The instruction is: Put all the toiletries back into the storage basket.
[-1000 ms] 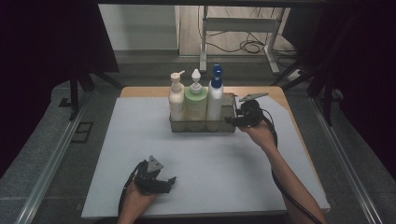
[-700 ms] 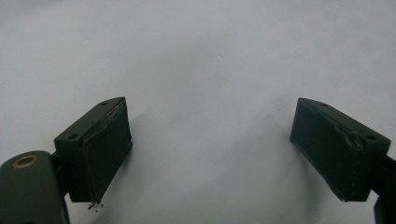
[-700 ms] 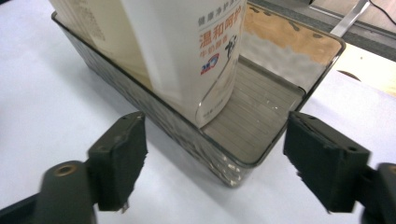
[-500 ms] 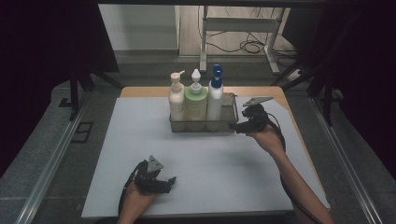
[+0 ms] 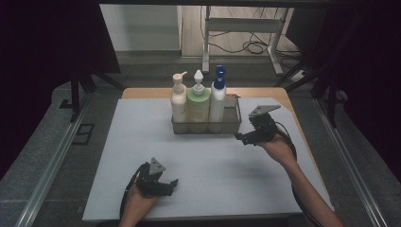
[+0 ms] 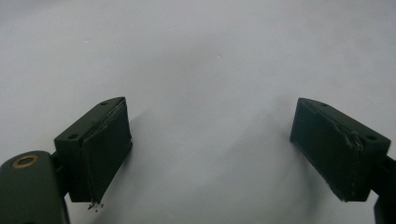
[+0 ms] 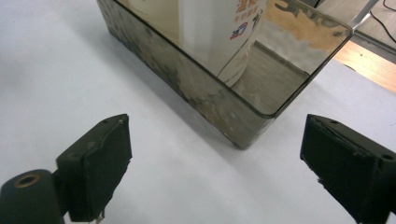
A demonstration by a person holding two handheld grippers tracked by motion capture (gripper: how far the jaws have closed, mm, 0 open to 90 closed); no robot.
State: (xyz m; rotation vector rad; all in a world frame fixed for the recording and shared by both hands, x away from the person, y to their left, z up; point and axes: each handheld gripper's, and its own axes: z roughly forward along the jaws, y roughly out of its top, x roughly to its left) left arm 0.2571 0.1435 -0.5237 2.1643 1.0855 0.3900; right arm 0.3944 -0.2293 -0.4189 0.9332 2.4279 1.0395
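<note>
Three bottles stand in one clear tray at the table's far middle as the right gripper, jaws just opened wide and empty, hangs off the tray's right end, apparently after placing the last, while the left gripper idles open, near left.

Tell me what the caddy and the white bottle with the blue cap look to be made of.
The caddy: probably polished sheet metal, since its walls mirror the bottle and the room, though smudged outside; its floor looks brushed. Tinted glossy plastic can't be excluded. The white bottle with the blue cap: likely glossy plastic, opaque and smooth, with print directly on its wall.
</note>
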